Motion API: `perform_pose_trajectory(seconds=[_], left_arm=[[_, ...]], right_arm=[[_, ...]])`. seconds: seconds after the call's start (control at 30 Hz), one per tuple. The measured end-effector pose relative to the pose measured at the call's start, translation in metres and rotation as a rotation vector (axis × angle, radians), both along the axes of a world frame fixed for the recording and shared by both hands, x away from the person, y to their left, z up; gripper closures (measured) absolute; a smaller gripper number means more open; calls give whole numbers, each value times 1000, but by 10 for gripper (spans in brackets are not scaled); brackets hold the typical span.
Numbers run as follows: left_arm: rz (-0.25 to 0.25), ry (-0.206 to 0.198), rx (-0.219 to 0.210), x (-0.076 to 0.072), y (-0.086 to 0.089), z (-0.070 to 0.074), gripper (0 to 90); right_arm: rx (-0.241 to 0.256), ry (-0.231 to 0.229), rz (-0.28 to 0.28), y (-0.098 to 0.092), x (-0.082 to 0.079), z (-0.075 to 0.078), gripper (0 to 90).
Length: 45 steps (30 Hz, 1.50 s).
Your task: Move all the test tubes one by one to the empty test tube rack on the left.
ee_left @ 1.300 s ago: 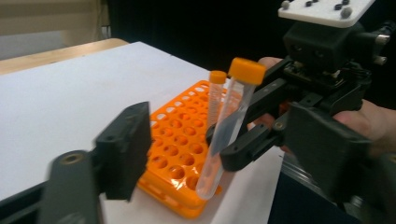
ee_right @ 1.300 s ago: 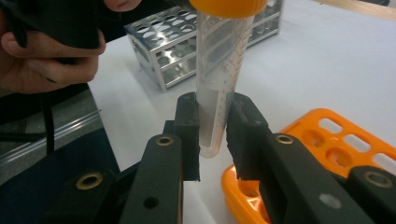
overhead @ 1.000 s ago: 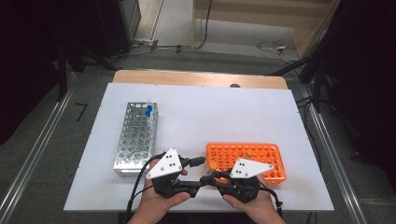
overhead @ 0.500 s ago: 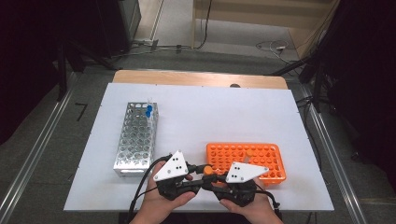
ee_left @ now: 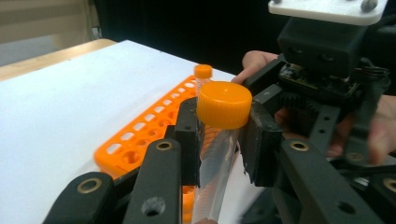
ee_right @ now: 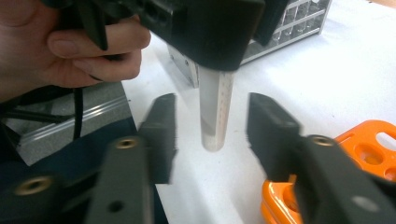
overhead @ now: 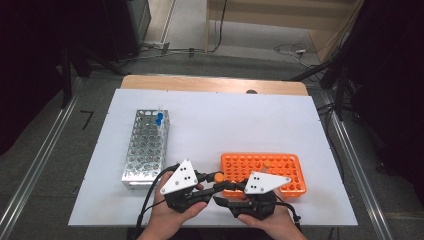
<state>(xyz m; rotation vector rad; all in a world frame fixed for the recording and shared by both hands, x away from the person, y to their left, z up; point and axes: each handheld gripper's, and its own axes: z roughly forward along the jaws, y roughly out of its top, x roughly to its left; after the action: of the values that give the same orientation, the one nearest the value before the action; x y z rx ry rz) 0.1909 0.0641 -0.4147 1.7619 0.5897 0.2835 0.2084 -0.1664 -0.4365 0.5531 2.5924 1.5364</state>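
At the left of the white table top (overhead: pixel 250 115) stands the silver metal tube rack (overhead: pixel 145 147), with blue-capped tubes (overhead: pixel 159 119) at its far end. Near the front edge, the left gripper (overhead: pixel 216 178) is clamped on a clear plastic tube with an orange screw cap (ee_left: pixel 223 106), its jaws pressing the body just below the cap. The tube's lower end (ee_right: pixel 214 116) hangs between the jaws of the right gripper (ee_right: pixel 211 122), which stand wide apart and clear of it on both sides. To the right lies the orange plastic tube rack (overhead: pixel 282 170), carrying one orange-capped tube (overhead: pixel 267 163). The step in hand appears to be a hand-over between grippers; the next move would call for the right jaws to close squarely on the tube before the left lets go. Against the frame a second ago, both grippers have drawn closer together, and the cap now sits between them
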Motion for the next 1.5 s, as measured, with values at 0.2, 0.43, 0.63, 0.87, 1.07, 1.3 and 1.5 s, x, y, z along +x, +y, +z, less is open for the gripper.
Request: perform_pose_trajectory(seconds=[0.2, 0.43, 0.63, 0.87, 1.07, 1.3, 1.5], left_arm=[[43, -7, -11, 4, 11, 4, 711], [103, -11, -19, 11, 27, 8, 711], [161, -11, -32, 17, 46, 10, 711], [237, -28, -47, 25, 71, 15, 711], [309, -38, -65, 34, 93, 19, 711], [376, -32, -70, 46, 111, 19, 711], [430, -30, -66, 58, 119, 19, 711]], right_arm=[[13, -2, -16, -6, 5, 7, 207], [46, 8, -43, -20, 13, 17, 13], [79, 0, -83, -40, 21, 24, 0], [89, -14, -144, -62, 29, 28, 0], [95, -11, -185, -80, 37, 28, 0], [80, -15, -240, -104, 49, 23, 0], [71, -26, -283, -123, 58, 23, 0]])
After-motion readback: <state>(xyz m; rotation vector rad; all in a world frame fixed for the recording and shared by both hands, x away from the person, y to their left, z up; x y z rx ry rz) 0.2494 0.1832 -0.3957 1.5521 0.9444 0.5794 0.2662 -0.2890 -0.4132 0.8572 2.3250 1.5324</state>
